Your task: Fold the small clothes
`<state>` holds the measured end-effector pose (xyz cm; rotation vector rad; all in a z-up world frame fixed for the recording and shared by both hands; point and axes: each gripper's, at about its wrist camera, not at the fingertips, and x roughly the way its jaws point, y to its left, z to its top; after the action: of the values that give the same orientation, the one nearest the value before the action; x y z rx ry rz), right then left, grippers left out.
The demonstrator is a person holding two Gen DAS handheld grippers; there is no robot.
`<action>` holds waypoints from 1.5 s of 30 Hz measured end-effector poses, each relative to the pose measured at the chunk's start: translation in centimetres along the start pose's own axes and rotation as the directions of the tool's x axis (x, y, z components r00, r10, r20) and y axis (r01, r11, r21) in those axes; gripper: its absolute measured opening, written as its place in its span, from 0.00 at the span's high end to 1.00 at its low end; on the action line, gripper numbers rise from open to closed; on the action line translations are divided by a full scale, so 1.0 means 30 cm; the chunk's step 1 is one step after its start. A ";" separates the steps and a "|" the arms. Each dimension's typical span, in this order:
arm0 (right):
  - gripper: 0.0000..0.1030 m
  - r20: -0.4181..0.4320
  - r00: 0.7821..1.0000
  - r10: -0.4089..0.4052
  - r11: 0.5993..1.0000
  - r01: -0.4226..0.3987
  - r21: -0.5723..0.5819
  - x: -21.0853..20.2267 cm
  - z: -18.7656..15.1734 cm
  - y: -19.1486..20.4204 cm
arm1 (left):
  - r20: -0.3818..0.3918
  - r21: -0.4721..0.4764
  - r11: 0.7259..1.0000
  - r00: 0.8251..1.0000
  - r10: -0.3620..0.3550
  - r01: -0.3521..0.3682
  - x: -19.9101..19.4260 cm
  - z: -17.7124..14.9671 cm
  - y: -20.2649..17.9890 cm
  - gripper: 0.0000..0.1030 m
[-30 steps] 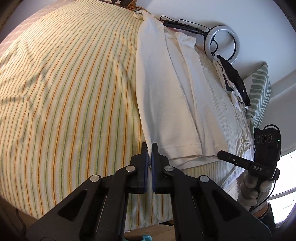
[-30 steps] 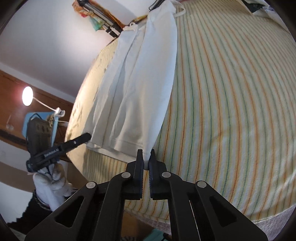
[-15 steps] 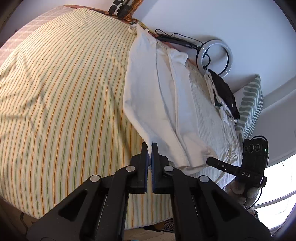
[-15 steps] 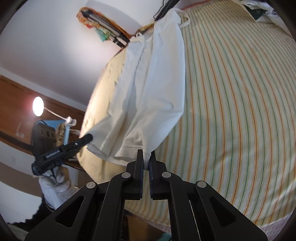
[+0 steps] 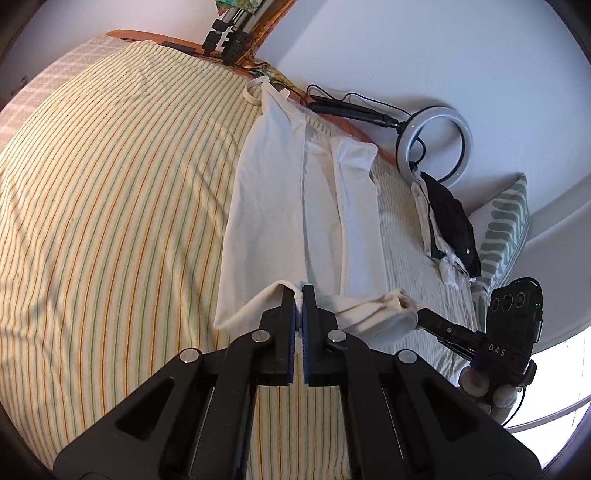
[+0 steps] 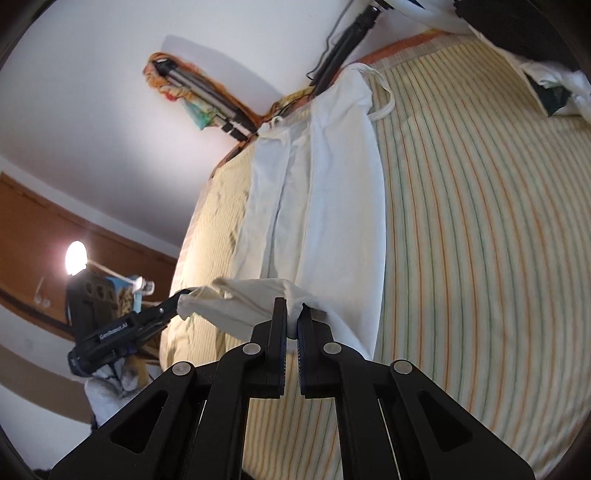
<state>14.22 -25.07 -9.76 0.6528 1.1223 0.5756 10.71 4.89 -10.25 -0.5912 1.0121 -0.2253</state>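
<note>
A long white garment [image 5: 280,206] [image 6: 332,206], folded lengthwise, lies on the striped bedspread [image 5: 110,206] [image 6: 480,229] with its strap end at the far edge of the bed. My left gripper [image 5: 298,291] is shut on one corner of the near hem. My right gripper [image 6: 291,310] is shut on the other hem corner, and it also shows in the left wrist view [image 5: 419,314]. Between the two grips the hem hangs lifted and is curling over the flat part of the garment. The left gripper's tip shows at the left of the right wrist view [image 6: 181,295].
A pile of dark and white clothes [image 5: 447,229] and a green patterned pillow [image 5: 506,221] lie on the bed's right side. A ring light [image 5: 436,144] and folded tripod [image 5: 229,33] rest by the far wall. A gloved hand [image 6: 107,384] holds the left gripper.
Both grippers have risen and moved toward the far end of the bed, carrying the hem off the bedspread; the near part of the garment now curls over the rest.
</note>
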 end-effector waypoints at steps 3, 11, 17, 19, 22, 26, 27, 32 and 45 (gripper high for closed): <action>0.97 0.001 1.000 -0.014 0.999 0.014 0.030 0.041 0.038 -0.024 | -0.005 -0.019 1.000 1.000 0.015 -0.015 0.046 0.036 0.019 1.00; 0.97 -0.022 0.998 -0.065 0.996 0.067 0.064 0.120 0.066 -0.078 | -0.025 -0.043 0.998 0.998 0.054 -0.055 0.116 0.072 0.072 1.00; 0.96 -0.028 0.996 -0.084 0.994 0.086 0.068 0.141 0.073 -0.095 | -0.004 0.003 0.998 0.998 0.069 -0.069 0.134 0.096 0.069 1.00; 0.96 -0.024 0.996 -0.086 0.994 0.088 0.065 0.139 0.077 -0.094 | -0.011 -0.008 0.998 0.998 0.059 -0.059 0.135 0.102 0.077 0.99; 0.80 -0.013 0.996 -0.086 0.995 0.087 0.056 0.113 0.085 -0.085 | 0.010 -0.012 0.998 0.998 0.066 -0.065 0.116 0.110 0.082 0.85; 0.75 0.048 0.995 -0.082 0.996 0.083 -0.014 0.053 0.090 -0.038 | 0.086 -0.017 0.997 0.994 0.072 -0.071 0.056 0.126 0.086 0.56; 0.75 0.059 0.995 -0.075 0.996 0.078 -0.039 0.043 0.088 -0.022 | 0.092 -0.010 0.998 0.994 0.061 -0.061 0.040 0.132 0.088 0.56; 0.75 0.017 0.994 -0.107 0.975 0.108 -0.194 0.080 0.058 0.057 | 0.089 0.099 0.993 0.995 0.054 -0.063 0.031 0.111 0.041 0.59; 0.75 0.010 0.963 -0.269 0.931 0.262 -0.255 0.161 0.053 0.041 | 0.040 0.179 0.976 0.992 0.118 -0.124 0.132 0.095 -0.018 0.70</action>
<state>17.20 -21.08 -11.42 0.2652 1.1146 0.4845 15.24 3.73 -11.73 -0.3655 0.9840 -0.1980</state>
